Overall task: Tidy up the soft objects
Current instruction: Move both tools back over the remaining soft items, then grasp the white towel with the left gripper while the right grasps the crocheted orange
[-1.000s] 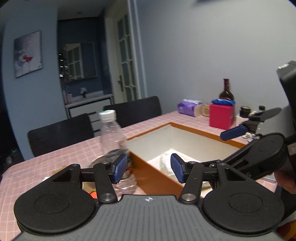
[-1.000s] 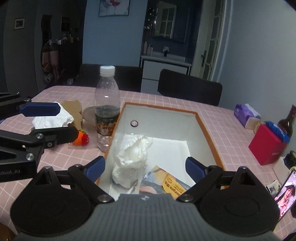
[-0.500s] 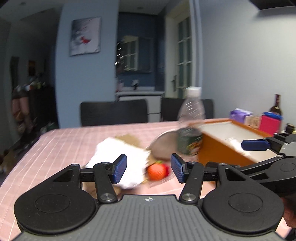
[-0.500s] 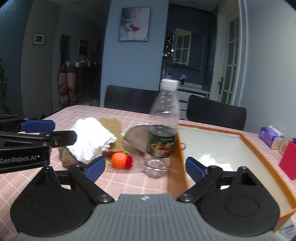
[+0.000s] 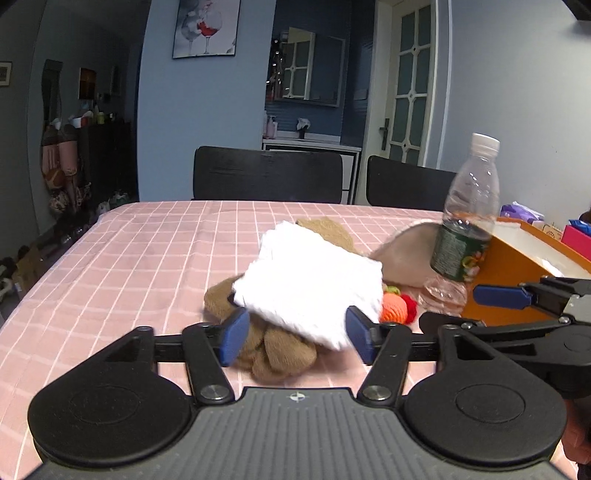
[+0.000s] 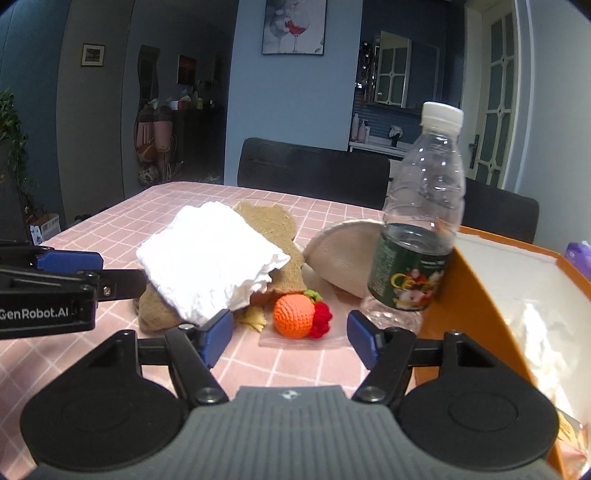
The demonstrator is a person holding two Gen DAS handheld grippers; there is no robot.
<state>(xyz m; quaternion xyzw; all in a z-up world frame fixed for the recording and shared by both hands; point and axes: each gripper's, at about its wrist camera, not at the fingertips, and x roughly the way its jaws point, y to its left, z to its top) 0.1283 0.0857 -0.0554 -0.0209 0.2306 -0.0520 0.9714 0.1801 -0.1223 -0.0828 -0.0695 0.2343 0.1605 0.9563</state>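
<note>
Both of my views have swung off the orange box and down onto the pile of soft things, which now sits straight ahead. Under them the counter (image 5: 140, 258) wears a pink cloth with a white grid; behind it stand two black chairs, a blue wall with a wine-glass print (image 5: 205, 27), and a white glazed door (image 5: 410, 77).

One white fluffy cloth (image 5: 314, 284) lies folded on top of one brown plush toy (image 5: 280, 350), covering most of it; brown limbs poke out underneath toward me. Just right of them lies one crocheted orange ball (image 6: 294, 315) with a red knitted bit touching it and a green tuft on top. Behind it rests one beige plush piece (image 6: 343, 254), curved like a half disc. One clear plastic bottle (image 6: 421, 221) with a white cap and dark green label stands upright against the wall of the orange box (image 6: 476, 295), whose white inside holds crumpled white material.

My left hand-held gripper (image 5: 295, 334) is spread wide, blue pads either side of the white cloth's near edge, clasping nothing. My right hand-held gripper (image 6: 290, 339) is spread just as wide and empty, low over the counter, with the orange ball just beyond its gap.
</note>
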